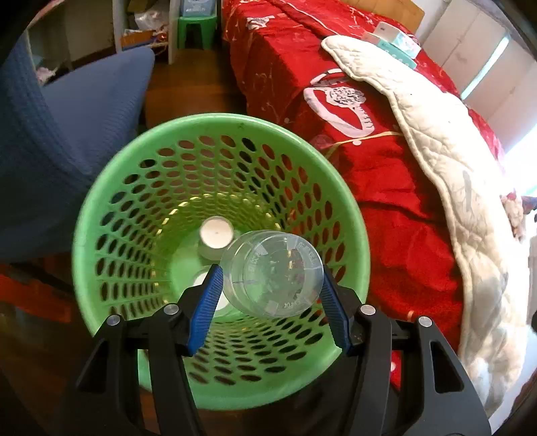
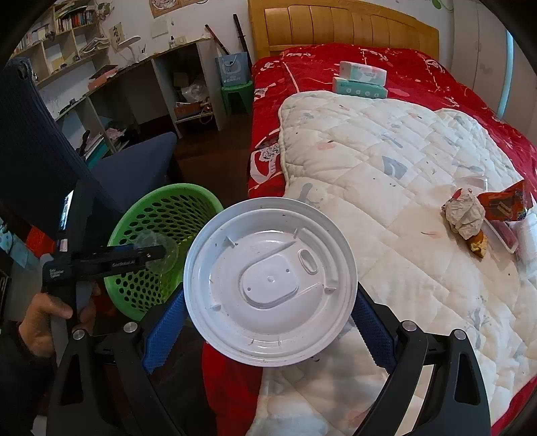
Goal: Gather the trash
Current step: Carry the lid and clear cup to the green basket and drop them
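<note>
Left gripper: blue pads on either side of a clear cup, spread to cup width. Left pad meets the cup wall; right pad contact is hard to confirm, so whether the cup is gripped or loose I cannot tell. Cup base faces the camera and sits over the mouth of the green basket.

Down in the basket: a white cup upright on the bottom, another white item partly hidden behind the left pad.

Right gripper: clamped across a white lid, one pad on each edge, lid face toward the camera. Lid is in the air above the near edge of the bed, just right of the basket.

In the right view the left gripper shows side-on over the basket with the clear cup at its tip, and the person's left hand is on its handle.

Basket stands on the floor between a blue chair and the bed.

Bed: red blanket with a white quilt on top. On the quilt, right side, well apart from the lid: crumpled paper, a red wrapper touching it, a brownish scrap just below the paper, clear plastic pieces at the frame edge.

Farther up the bed: two tissue packs stacked near the wooden headboard.

Far left: green stool with a bag on it, desk and shelves along the wall.
</note>
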`<control>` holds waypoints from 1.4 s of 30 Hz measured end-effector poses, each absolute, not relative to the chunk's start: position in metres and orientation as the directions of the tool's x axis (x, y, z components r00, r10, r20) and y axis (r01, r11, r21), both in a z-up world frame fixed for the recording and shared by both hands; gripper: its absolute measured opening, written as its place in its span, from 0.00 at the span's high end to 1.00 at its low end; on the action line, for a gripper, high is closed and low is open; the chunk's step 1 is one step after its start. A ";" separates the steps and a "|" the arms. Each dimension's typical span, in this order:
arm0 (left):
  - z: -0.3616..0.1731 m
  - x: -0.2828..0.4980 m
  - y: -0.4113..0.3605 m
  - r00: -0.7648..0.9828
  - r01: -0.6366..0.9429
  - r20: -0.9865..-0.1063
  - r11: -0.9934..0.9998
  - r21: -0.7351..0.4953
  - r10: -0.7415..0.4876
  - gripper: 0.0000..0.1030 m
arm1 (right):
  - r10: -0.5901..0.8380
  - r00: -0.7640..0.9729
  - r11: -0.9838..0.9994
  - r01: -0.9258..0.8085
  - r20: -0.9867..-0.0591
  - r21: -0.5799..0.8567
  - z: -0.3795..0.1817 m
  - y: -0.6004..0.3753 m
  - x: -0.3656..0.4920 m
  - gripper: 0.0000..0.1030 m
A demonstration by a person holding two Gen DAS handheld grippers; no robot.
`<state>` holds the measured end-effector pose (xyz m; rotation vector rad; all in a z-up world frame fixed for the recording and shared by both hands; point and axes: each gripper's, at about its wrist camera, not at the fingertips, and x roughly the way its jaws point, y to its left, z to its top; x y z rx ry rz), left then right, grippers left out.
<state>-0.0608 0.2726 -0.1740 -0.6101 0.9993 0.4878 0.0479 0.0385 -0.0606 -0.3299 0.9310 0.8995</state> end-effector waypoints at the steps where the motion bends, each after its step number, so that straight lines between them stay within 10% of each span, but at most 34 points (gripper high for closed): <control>1: -0.176 -0.058 0.274 0.471 -0.627 -0.878 0.732 -0.268 0.083 0.43 | 0.522 0.277 0.605 -0.787 -0.807 0.121 -0.061 0.039 0.048 0.13; 42: -0.109 -0.160 0.328 0.514 -0.737 -0.799 0.637 -0.227 0.311 0.30 | 0.479 0.046 0.381 -0.910 -0.877 0.161 -0.117 0.175 -0.005 0.13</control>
